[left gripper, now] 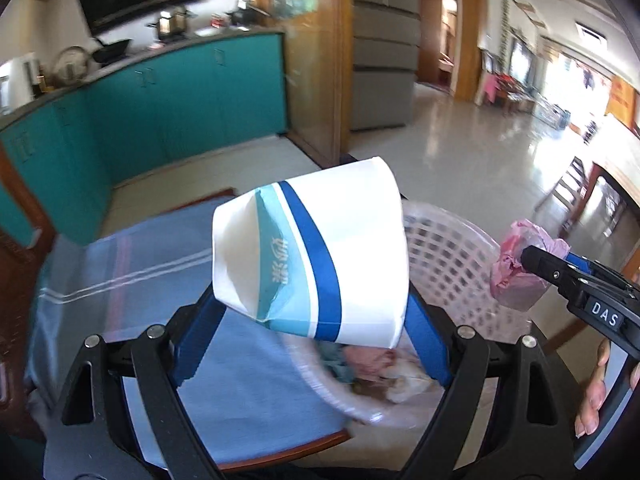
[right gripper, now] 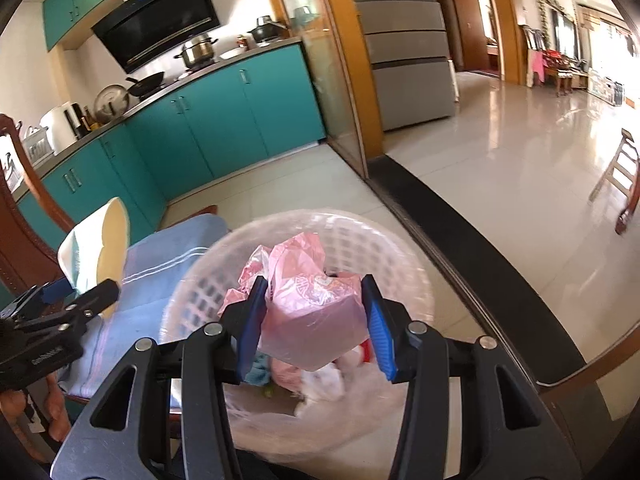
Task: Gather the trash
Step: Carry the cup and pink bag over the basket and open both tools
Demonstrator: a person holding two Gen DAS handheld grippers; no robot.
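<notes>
My left gripper (left gripper: 312, 312) is shut on a crumpled white paper cup (left gripper: 316, 256) with blue bands, held above the blue cloth and the near rim of the bin. My right gripper (right gripper: 316, 316) is shut on a pink plastic bag (right gripper: 308, 312) wrapped around something boxy, held right over the bin's mouth. The white lattice waste bin (right gripper: 188, 296) has a clear liner and holds several scraps of trash. In the left wrist view the right gripper (left gripper: 524, 276) with the pink bag (left gripper: 516, 280) sits over the bin (left gripper: 448, 252). In the right wrist view the left gripper (right gripper: 86, 286) with the cup (right gripper: 96, 252) is at the left.
A blue striped cloth (left gripper: 140, 280) covers a wooden chair seat left of the bin. Teal kitchen cabinets (right gripper: 224, 120) stand beyond. A dark-edged table (right gripper: 480, 248) runs along the right of the bin. A person's fingers (left gripper: 596, 392) show at the right edge. Shiny tiled floor (right gripper: 500, 152) stretches behind.
</notes>
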